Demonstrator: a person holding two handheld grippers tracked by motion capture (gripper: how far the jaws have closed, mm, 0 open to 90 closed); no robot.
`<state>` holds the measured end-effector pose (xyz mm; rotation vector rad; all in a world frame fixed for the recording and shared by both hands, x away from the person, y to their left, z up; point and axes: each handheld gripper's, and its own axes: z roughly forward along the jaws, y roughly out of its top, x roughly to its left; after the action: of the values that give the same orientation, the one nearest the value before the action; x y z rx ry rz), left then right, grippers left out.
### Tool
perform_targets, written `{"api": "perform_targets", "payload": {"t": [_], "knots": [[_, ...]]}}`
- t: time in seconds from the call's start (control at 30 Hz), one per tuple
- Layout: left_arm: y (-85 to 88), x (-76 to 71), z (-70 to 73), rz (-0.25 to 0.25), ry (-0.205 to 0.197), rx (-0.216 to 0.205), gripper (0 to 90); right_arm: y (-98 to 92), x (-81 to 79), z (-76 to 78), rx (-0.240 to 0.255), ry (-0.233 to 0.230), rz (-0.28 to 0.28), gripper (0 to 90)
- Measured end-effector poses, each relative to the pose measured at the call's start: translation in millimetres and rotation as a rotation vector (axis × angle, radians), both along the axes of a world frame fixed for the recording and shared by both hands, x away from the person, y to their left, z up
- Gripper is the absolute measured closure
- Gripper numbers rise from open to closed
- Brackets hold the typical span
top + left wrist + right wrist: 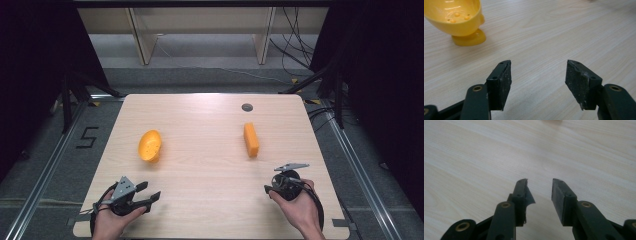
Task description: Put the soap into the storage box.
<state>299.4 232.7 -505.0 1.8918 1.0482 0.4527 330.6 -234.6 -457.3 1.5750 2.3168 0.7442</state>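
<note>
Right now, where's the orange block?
In the high view the orange block lies on the table's right half, beyond the right gripper, below the round hole.

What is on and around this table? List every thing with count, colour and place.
table: 1, light wood, centre
footed bowl: 1, yellow, left half of the table, tipped on its side
block: 1, orange, right half of the table, lying apart from the bowl
round cable port: 1, grey, near the table's far edge
figure 5: 1, black, on the floor left of the table
cables: several, black, floor beyond the far right corner
left claw: 1, black, near left of the table, jaws apart, nothing between
right claw: 1, black, near right, jaws apart, nothing between
hands: 2, near edge, one holding each claw
</note>
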Motion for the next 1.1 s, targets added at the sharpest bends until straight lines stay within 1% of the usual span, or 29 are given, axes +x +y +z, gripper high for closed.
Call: {"api": "perform_targets", "payload": {"t": [0.03,0.07,0.1,0.13,0.17,0.2,0.23,0.27,0.3,0.4,0.43,0.5,0.53,0.57,0.6,0.67,0.7,0.73,0.83,0.87,0.9,0.93,0.97,1.0,1.03,1.07,1.1], "knots": [[0.4,0.1,0.1,-0.003,-0.002,0.004,36.9,-0.7,2.0,-0.3,0.003,-0.015,0.013,63.2],[0.5,-0.2,0.1,-0.006,-0.002,-0.001,36.9,0.2,2.5,0.9,-0.001,-0.018,0.007,61.9],[0.0,-1.2,0.3,0.001,0.005,-0.01,36.9,1.2,2.9,2.2,-0.002,-0.01,-0.008,60.6],[0.8,-1.1,1.0,-0.011,-0.009,0.005,36.9,1.3,3.8,2.5,-0.008,-0.018,-0.003,59.1],[-0.7,-1.9,0.4,-0.001,-0.003,-0.016,36.9,2.0,4.4,2.8,-0.005,-0.017,-0.001,58.4],[-0.4,-1.9,0.6,-0.006,0.002,-0.013,36.9,2.5,5.3,2.3,0.005,-0.013,-0.003,56.7],[-0.6,-2.2,0.6,-0.005,0.001,-0.01,36.9,3.6,5.0,2.7,0.002,-0.023,-0.005,55.3],[0.0,-1.4,0.9,-0.022,-0.01,0.002,36.9,4.5,5.6,3.5,0.001,-0.014,-0.009,54.1],[-1.4,-1.9,0.3,-0.011,-0.006,-0.015,36.9,5.2,6.7,3.8,-0.01,-0.015,-0.018,52.7],[-1.1,-1.5,0.0,-0.014,0.001,-0.01,36.9,6.3,9.0,6.3,-0.003,-0.027,-0.025,50.6],[-0.2,-1.0,0.3,-0.025,-0.006,0.005,36.9,7.5,11.4,9.7,0.003,-0.034,-0.027,49.1],[0.0,-1.2,0.1,-0.024,-0.007,0.004,36.8,7.5,13.9,10.4,-0.006,-0.034,-0.033,48.9],[-0.8,-2.1,-0.4,-0.01,-0.002,-0.009,36.8,8.9,17.4,13.9,-0.006,-0.037,-0.035,47.7],[-0.8,-2.1,-0.4,-0.01,-0.002,-0.009,36.8,8.9,17.4,13.9,-0.006,-0.037,-0.035,47.7],[0.5,-1.6,-0.2,-0.018,-0.007,0.006,36.8,11.4,21.9,16.9,-0.001,-0.041,-0.031,47.3],[0.4,-2.1,-0.3,-0.011,-0.005,0.003,36.7,14.6,27.8,19.8,-0.009,-0.047,-0.031,46.6],[0.4,-2.1,-0.3,-0.011,-0.005,0.003,36.7,16.4,31.2,21.6,-0.004,-0.049,-0.022,46.2],[0.0,-2.7,-0.7,-0.002,0.004,-0.007,36.7,18.6,34.7,23.5,-0.01,-0.056,-0.024,46.0],[0.3,-3.0,-0.7,0.0,0.003,-0.009,36.6,25.3,47.3,28.3,-0.012,-0.06,-0.023,45.1],[0.3,-3.0,-0.7,0.0,0.003,-0.009,36.6,25.3,47.3,28.3,-0.012,-0.06,-0.023,45.1],[0.5,-3.1,-0.8,-0.001,0.003,-0.009,36.6,29.4,59.1,28.8,-0.009,-0.051,-0.033,44.3],[1.0,-3.4,-0.7,-0.002,0.004,-0.005,36.6,30.5,62.8,29.1,-0.009,-0.045,-0.035,44.3],[1.0,-3.4,-0.7,-0.002,0.004,-0.005,36.5,30.5,62.8,29.1,-0.009,-0.045,-0.035,44.3],[1.9,-3.8,-0.4,-0.008,-0.004,0.004,36.5,32.3,73.2,27.7,-0.022,-0.053,-0.04,44.7],[1.3,-4.4,-0.8,0.0,0.007,-0.011,36.5,33.4,77.9,27.4,-0.025,-0.05,-0.042,44.7],[1.3,-4.4,-0.8,0.0,0.007,-0.011,36.5,34.5,82.7,26.7,-0.03,-0.05,-0.045,44.7],[1.6,-4.8,-0.8,-0.001,0.006,-0.011,36.5,34.5,82.7,26.7,-0.03,-0.05,-0.045,44.7]]}}
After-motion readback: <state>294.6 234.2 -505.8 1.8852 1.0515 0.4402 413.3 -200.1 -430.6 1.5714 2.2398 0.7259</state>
